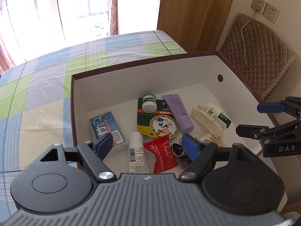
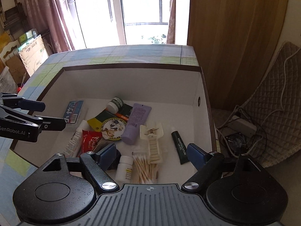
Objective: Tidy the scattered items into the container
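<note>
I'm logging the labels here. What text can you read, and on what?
"MENTHOLATUM": round seal on the green-yellow packet.
"MENTHOLATUM": dark green tube.
"GenRobot.AI": left hand-held gripper.
"DAS": right hand-held gripper.
Blue pack, purple tube, red sachet: print unreadable.

An open white-walled cardboard box with a brown rim (image 2: 131,68) holds a lilac tube (image 2: 135,122), a cream hair claw clip (image 2: 152,144), a red candy wrapper (image 1: 163,155), a bundle of cotton swabs (image 2: 145,167), a dark green tube (image 2: 180,146) and a small white pill bottle (image 2: 124,168).
</note>
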{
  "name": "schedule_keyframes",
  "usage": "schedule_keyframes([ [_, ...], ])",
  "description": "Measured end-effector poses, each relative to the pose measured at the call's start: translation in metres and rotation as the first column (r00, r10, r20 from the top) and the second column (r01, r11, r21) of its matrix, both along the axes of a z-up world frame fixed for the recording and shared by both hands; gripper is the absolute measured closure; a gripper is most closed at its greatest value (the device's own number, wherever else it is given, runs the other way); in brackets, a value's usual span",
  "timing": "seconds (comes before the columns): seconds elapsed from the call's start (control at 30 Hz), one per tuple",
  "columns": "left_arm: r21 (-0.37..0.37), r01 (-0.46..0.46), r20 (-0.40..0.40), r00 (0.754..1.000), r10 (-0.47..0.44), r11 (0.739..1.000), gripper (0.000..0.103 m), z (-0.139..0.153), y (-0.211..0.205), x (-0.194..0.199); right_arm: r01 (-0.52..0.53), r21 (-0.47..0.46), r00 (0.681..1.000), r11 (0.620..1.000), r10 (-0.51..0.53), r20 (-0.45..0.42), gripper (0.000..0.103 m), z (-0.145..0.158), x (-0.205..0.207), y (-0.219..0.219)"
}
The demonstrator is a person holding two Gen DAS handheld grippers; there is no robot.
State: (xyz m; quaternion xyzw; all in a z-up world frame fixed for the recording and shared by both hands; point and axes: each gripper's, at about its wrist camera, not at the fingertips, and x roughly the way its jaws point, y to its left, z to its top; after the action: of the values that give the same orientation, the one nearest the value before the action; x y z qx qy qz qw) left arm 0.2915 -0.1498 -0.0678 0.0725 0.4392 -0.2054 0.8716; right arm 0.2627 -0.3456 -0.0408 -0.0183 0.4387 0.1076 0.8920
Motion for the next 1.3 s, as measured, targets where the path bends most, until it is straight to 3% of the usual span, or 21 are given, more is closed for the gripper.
schedule_keyframes([
  [0.43,0.032,-0.025,-0.015,1.0,0.025,0.999,0.019,0.005,0.003,-0.004,0.016,0.02,1.0,1.0,-0.016,-0.011,0.015,0.004,-0.007,0.0],
  [0.7,0.099,-0.028,0.044,0.999,0.024,0.995,0.008,0.011,-0.002,-0.013,0.037,0.036,0.999,0.999,-0.036,-0.034,0.015,0.006,-0.005,-0.001],
  [0.97,0.111,-0.047,0.028,0.999,0.044,0.993,0.007,0.014,-0.002,-0.018,0.067,-0.017,0.998,0.998,-0.068,-0.014,0.015,0.006,-0.01,0.0],
  [1.3,0.139,-0.098,-0.008,0.995,0.1,0.986,0.007,0.02,0.0,-0.026,0.089,0.03,0.996,0.996,-0.09,0.023,0.015,0.019,-0.023,-0.004],
])
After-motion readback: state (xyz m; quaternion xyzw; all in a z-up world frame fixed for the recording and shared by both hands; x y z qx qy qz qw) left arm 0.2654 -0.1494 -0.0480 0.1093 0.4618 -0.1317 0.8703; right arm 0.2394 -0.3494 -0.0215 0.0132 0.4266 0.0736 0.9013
